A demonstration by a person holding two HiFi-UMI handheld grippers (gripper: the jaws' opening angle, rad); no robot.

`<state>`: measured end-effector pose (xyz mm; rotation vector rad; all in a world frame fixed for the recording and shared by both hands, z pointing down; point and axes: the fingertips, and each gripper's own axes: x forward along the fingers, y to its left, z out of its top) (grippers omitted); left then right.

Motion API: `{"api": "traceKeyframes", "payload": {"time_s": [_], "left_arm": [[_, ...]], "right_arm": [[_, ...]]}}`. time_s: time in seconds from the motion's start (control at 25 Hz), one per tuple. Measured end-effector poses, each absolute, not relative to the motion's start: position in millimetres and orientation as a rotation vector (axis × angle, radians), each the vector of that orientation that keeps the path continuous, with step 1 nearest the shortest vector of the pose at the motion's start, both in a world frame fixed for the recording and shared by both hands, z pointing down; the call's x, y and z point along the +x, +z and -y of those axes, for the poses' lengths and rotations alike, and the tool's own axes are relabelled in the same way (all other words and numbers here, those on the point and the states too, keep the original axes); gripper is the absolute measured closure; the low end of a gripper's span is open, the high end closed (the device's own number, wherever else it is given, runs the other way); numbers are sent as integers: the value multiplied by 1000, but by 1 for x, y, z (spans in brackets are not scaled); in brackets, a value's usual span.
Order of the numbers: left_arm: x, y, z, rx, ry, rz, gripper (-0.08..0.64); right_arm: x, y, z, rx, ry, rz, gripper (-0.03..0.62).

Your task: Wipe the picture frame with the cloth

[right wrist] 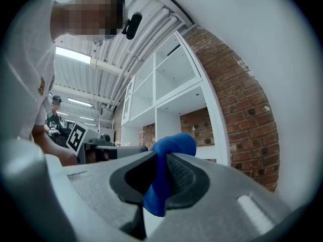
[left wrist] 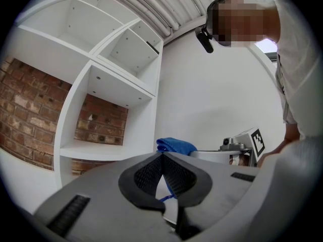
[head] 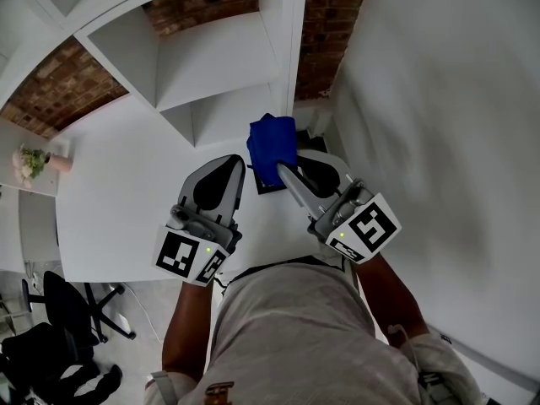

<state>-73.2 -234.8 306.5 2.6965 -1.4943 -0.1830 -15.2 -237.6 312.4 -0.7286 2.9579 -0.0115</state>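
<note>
A blue cloth (head: 272,146) is bunched up in my right gripper (head: 276,167), which is shut on it. In the right gripper view the cloth (right wrist: 174,144) bulges out above the pads and hangs down between them at the right gripper (right wrist: 160,156). My left gripper (head: 241,162) is held level beside it, a little to the left. Its jaws (left wrist: 162,155) are shut with nothing clamped. From the left gripper view the cloth (left wrist: 175,145) shows just past the tips. A small dark flat thing (head: 272,186) lies under the cloth; I cannot tell if it is the picture frame.
A white open shelf unit (head: 211,57) with a brick back wall stands ahead. A plain white wall (head: 439,99) runs along the right. At the left are a small flower pot (head: 34,163) and a black office chair (head: 67,310).
</note>
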Motion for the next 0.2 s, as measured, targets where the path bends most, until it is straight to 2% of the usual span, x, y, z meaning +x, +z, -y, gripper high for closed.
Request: {"api": "traceKeyframes", "payload": {"time_s": [0.2], "left_arm": [[-74,306,233,2696,-183,1497,560]], "right_arm": [[-16,312,236,-728,-15,-2959,548]]}}
